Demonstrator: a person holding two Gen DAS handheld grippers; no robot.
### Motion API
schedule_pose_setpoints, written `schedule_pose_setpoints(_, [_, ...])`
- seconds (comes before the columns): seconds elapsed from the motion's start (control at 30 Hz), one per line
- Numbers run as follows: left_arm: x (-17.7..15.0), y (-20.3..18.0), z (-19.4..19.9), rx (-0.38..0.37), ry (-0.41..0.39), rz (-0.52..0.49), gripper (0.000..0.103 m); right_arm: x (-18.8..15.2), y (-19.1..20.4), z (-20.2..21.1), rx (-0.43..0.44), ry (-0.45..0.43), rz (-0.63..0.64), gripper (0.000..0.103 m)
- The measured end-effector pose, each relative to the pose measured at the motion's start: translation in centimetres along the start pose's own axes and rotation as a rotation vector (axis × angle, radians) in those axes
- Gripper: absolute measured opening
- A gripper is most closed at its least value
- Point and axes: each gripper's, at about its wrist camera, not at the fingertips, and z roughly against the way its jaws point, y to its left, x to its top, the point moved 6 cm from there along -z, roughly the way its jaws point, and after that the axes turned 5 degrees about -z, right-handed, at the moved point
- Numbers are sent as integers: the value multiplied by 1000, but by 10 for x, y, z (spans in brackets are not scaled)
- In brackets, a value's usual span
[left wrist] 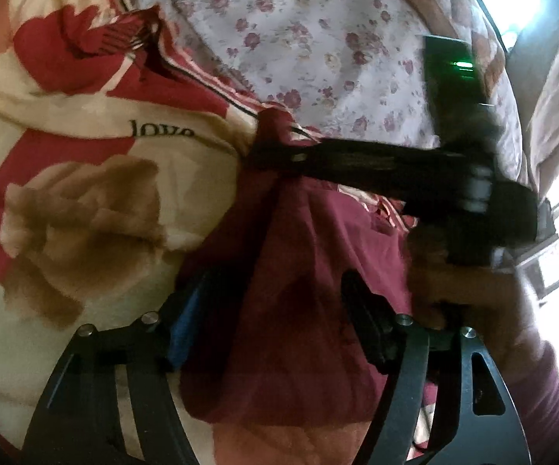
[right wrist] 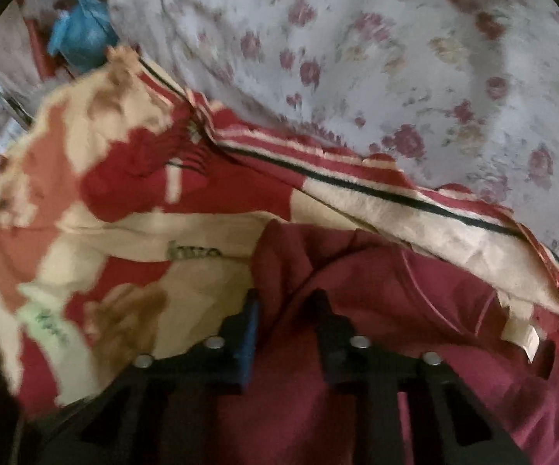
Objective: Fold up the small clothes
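Observation:
A dark maroon garment (left wrist: 298, 290) hangs bunched over a red and cream blanket. My left gripper (left wrist: 275, 294) has its fingers on either side of the maroon cloth and holds it. The right gripper reaches across the left wrist view, its tips (left wrist: 275, 147) pinching the garment's top corner. In the right wrist view the maroon garment (right wrist: 395, 310) fills the lower middle, and my right gripper (right wrist: 287, 306) is shut on a fold of it. Both views are blurred by motion.
The red and cream blanket (left wrist: 85, 193) with the word "love" covers the left side; it also shows in the right wrist view (right wrist: 124, 213). A white floral sheet (left wrist: 318, 38) lies beyond. Bright windows (left wrist: 531, 7) are at the right. A blue bag (right wrist: 81, 38) sits far left.

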Motion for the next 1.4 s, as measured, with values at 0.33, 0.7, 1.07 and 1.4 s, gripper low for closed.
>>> schedule_pose_setpoints(0.33, [7, -30, 14, -124, -69, -108, 21, -4, -25, 49, 111, -46, -101, 20])
schedule_pose_setpoints(0.7, [-2, -59, 14, -130, -54, -249, 21, -5, -11, 21, 48, 97, -130, 73])
schedule_pose_setpoints(1.07, [14, 15, 31, -11, -53, -26, 68, 1, 4, 0, 40, 124, -118, 73])
schedule_pose_setpoints(1.4, [1, -1, 11, -15, 37, -111, 78, 2, 15, -33, -181, 67, 52, 46])
